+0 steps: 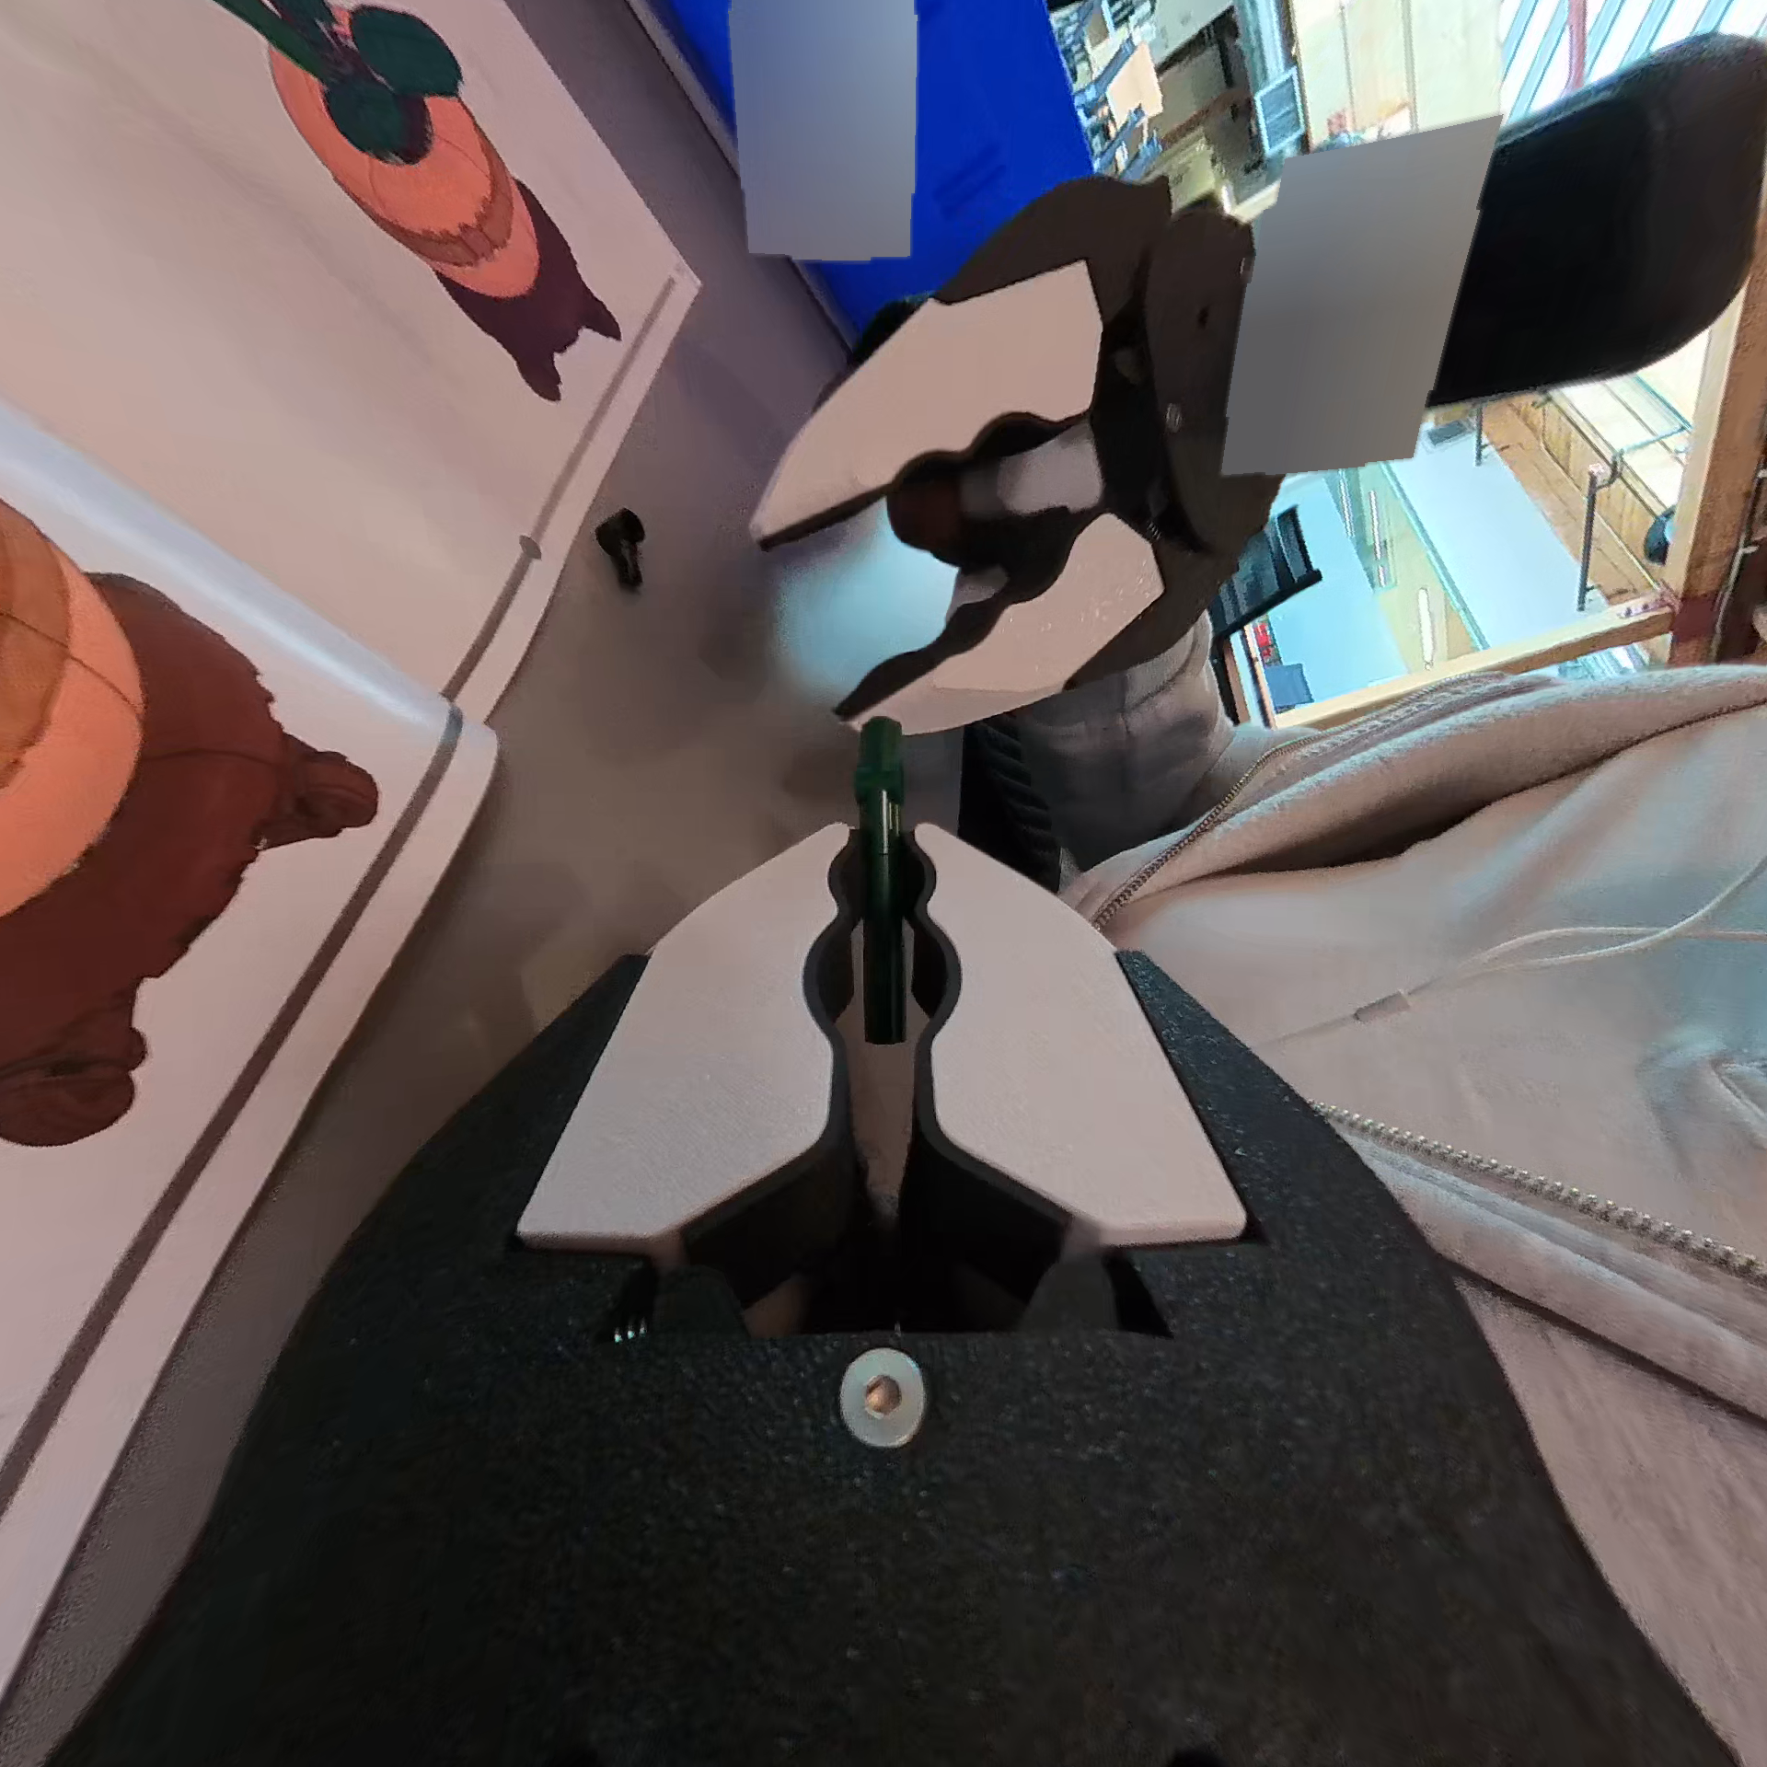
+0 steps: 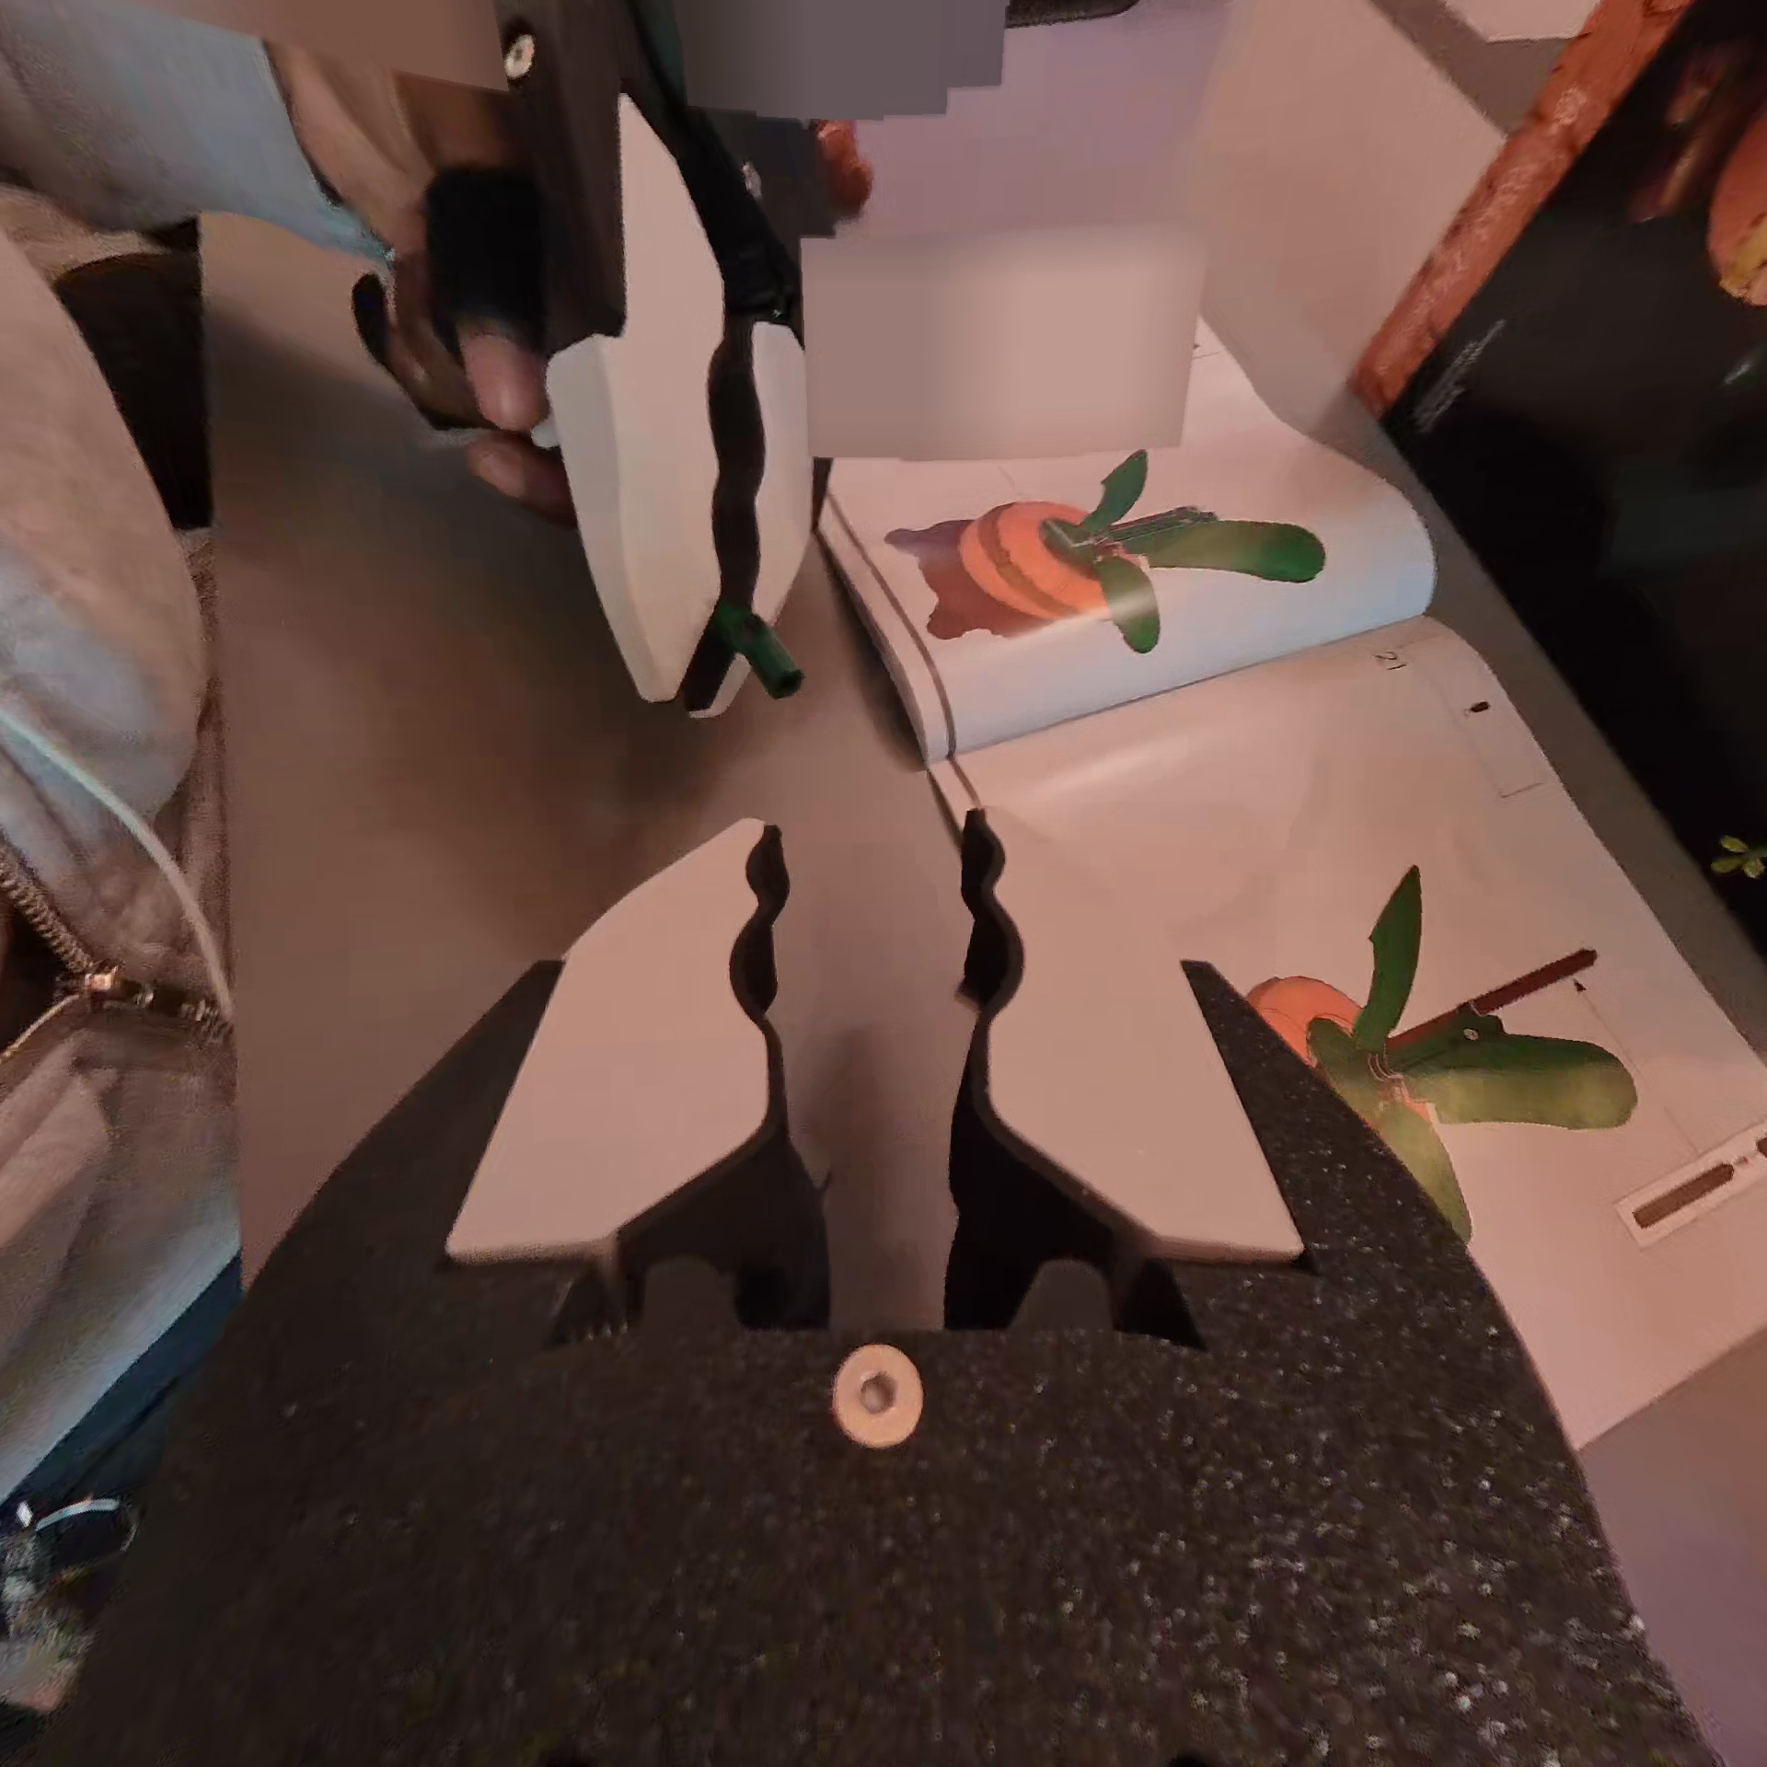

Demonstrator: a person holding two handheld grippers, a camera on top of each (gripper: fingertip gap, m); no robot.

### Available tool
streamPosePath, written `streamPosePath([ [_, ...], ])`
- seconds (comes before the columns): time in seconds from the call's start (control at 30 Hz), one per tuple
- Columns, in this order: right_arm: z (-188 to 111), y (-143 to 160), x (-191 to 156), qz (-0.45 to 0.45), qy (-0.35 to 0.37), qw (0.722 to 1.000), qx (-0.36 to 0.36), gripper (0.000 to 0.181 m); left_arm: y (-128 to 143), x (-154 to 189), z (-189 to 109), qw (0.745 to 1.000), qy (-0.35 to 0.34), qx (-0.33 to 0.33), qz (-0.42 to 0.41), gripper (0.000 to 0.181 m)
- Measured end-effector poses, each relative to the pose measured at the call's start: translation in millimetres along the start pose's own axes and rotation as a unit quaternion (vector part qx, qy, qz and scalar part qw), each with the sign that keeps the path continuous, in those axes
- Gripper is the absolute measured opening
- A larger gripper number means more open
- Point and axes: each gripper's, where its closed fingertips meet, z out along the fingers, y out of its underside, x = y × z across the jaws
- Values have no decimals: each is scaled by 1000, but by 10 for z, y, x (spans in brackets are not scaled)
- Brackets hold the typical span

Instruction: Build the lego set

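Observation:
My left gripper (image 1: pixel 884 834) is shut on a slim dark green Lego rod (image 1: pixel 882 889). The rod stands upright between the pads and its tip sticks out past the fingertips. In the right wrist view the left gripper (image 2: pixel 703 687) hangs at the upper left with the green rod (image 2: pixel 760 650) sticking out sideways at its tip. My right gripper (image 2: pixel 870 830) is open and empty above the table. In the left wrist view the right gripper (image 1: pixel 813 621) is just beyond the rod's tip, with its jaws apart.
An open instruction booklet (image 2: pixel 1195 813) with pictures of an orange and green plant model lies on the grey table (image 2: pixel 478 765); it also shows in the left wrist view (image 1: pixel 239 287). A small black piece (image 1: pixel 621 543) lies on the table. A dark set box (image 2: pixel 1578 430) stands at the right. A person's beige zip jacket (image 1: pixel 1434 956) is close by. My hands' fingertips stand some 4 cm from each other. Between my right fingertips and the small black piece (image 1: pixel 621 543) there is roughly 5 cm.

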Motion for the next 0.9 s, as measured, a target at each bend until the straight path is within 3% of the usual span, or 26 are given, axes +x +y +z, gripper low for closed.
streamPosePath([
  [0.17,-53,-285,-291,-97,-47,991,84,21,83,81,58,1000,6,-24,4,6],
  [0.37,28,-169,-393,-167,-33,985,39,6,192,156,150,998,-1,-57,29,6],
  [0.47,-20,-126,-412,-120,-39,991,38,6,208,148,177,997,-17,-60,49,9],
  [0.53,-34,-20,-341,-71,-26,997,15,6,152,5,162,989,-85,-46,112,23],
  [0.57,-31,69,-300,-40,-22,999,-8,6,84,-83,130,976,-135,-30,166,29],
  [0.63,-7,224,-215,15,-10,999,-44,6,-75,-194,31,928,-236,-1,287,36],
  [0.73,41,338,-157,39,-5,997,-74,6,-123,-256,9,854,-321,-39,408,37],
  [0.83,86,374,-143,30,-9,995,-96,6,-24,-342,128,823,-330,-106,450,30],
  [0.9,106,397,-165,30,-23,993,-109,6,-14,-377,198,825,-319,-118,452,23],
])
